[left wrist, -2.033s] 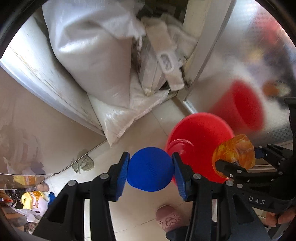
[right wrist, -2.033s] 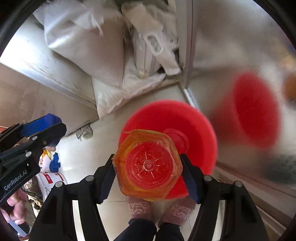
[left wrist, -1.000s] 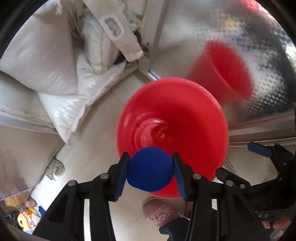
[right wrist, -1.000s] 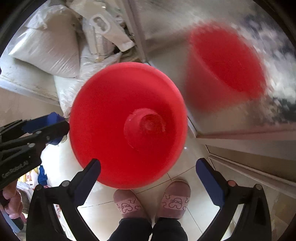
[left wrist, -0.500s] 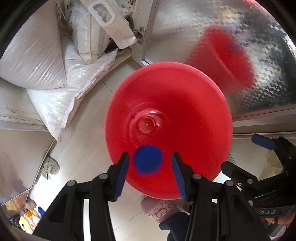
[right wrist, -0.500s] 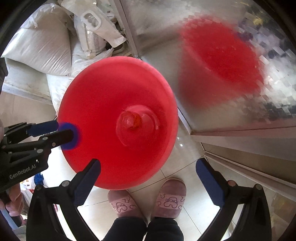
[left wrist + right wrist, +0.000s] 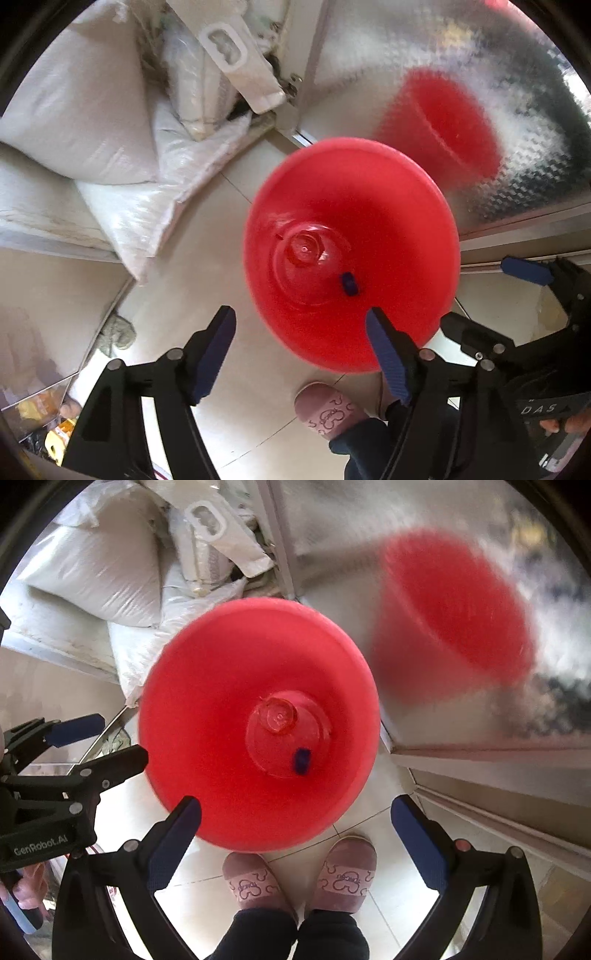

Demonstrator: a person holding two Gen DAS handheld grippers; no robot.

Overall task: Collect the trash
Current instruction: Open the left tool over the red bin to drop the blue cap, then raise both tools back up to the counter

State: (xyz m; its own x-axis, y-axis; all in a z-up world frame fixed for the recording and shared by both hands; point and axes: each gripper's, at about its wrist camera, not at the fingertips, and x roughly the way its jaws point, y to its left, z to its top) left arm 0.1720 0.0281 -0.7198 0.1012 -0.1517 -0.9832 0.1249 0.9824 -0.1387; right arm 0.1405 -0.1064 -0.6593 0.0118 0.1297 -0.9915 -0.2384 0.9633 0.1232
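Floor [image 7: 373, 897]: pale tile, person standing on it in pink slippers [image 7: 251, 880], both toes just short of the bin.

White woven sacks [image 7: 85, 99] piled against the wall at upper left, near the bin but not touching it as far as can be seen. Patterned glass panel [image 7: 524, 122] to the right carries a blurred red reflection of the bin.

Red bin [image 7: 207, 738]: round, open-topped, standing on the floor directly under both tools. It is the collection point.

Contents of the bin, seen from above in both views: a clear orange jar [image 7: 277, 714] lying on the bottom, and a small blue cap [image 7: 302, 760] just beside it, toward the near wall. Both are fully inside and apart from any pad.

Left hand-held gripper [image 7: 301, 354]: jaws have just been opening; they stand apart with nothing between them, above the near rim of the bin.

Right hand-held gripper [image 7: 295, 836]: jaws spread wide, also empty, above the near rim.

Progress, as judged: two pieces are deposited and both tools are free, so this drop-off looks complete. What is left is uncertain. Some yellow packaging [image 7: 55, 439] shows at the lower left edge of the left view, well apart from the bin; too small to tell whether it counts as trash. Next step would likely be fetching further pieces.
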